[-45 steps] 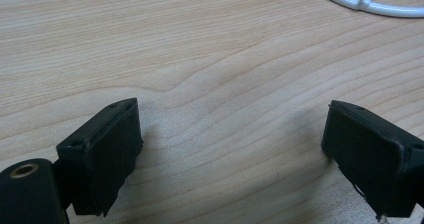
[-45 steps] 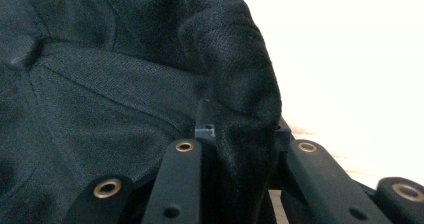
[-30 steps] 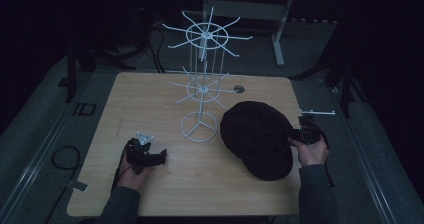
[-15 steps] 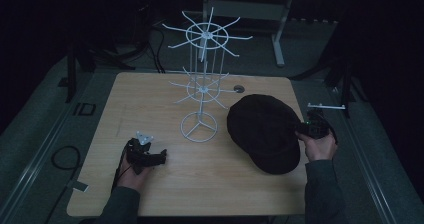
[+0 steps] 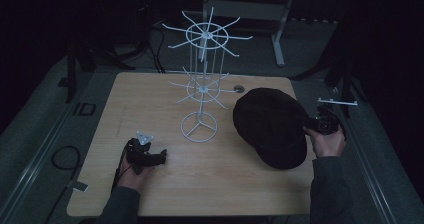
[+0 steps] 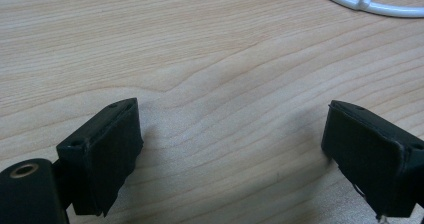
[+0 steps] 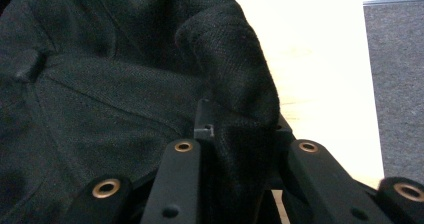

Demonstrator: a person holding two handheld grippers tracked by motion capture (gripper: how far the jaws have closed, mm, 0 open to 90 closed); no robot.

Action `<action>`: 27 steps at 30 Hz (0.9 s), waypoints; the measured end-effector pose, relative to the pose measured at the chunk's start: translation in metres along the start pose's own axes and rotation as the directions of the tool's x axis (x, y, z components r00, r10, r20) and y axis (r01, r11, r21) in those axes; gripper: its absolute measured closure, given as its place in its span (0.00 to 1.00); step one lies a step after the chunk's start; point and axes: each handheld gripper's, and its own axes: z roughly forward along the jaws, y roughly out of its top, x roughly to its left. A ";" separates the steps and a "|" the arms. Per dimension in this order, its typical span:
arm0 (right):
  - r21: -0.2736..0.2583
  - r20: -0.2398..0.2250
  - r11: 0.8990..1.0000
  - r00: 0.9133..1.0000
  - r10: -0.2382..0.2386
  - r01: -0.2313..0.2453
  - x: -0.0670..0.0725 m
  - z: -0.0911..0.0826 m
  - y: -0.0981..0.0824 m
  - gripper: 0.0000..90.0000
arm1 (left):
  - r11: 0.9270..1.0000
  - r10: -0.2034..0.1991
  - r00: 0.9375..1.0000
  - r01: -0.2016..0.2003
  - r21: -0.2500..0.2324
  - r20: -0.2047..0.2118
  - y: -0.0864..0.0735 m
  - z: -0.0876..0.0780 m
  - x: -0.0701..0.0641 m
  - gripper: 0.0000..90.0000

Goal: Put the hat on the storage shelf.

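Right gripper (image 7: 239,134) is pinching a fold of the floppy black fabric cap (image 5: 272,126), jaws clamped on its right edge at the table's right side. Left gripper (image 6: 230,149) is resting wide open on the light wooden table (image 5: 150,99), holding nothing, near-left of the white wire spinner rack (image 5: 202,84).

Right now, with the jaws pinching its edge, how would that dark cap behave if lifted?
The cap is probably floppy: its fabric bunches into a fold where the right gripper pinches it. It looks like light woven cloth, so it would likely sag from that edge, not slip.
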 end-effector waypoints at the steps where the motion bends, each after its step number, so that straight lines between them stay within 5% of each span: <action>1: -0.003 -0.003 1.000 1.000 0.005 -0.005 -0.001 -0.001 0.001 0.84 | 1.000 0.000 1.000 0.000 0.000 0.000 0.000 0.000 0.000 0.11; 21: -0.080 -0.050 0.997 0.998 -0.026 0.022 -0.008 -0.021 0.020 0.84 | 1.000 -0.003 1.000 0.003 -0.002 0.000 0.000 0.000 0.000 0.11; 27: -0.102 -0.106 0.995 0.994 -0.020 0.009 -0.012 -0.024 0.022 0.84 | 1.000 -0.002 1.000 0.002 -0.002 0.000 0.000 0.000 0.000 0.11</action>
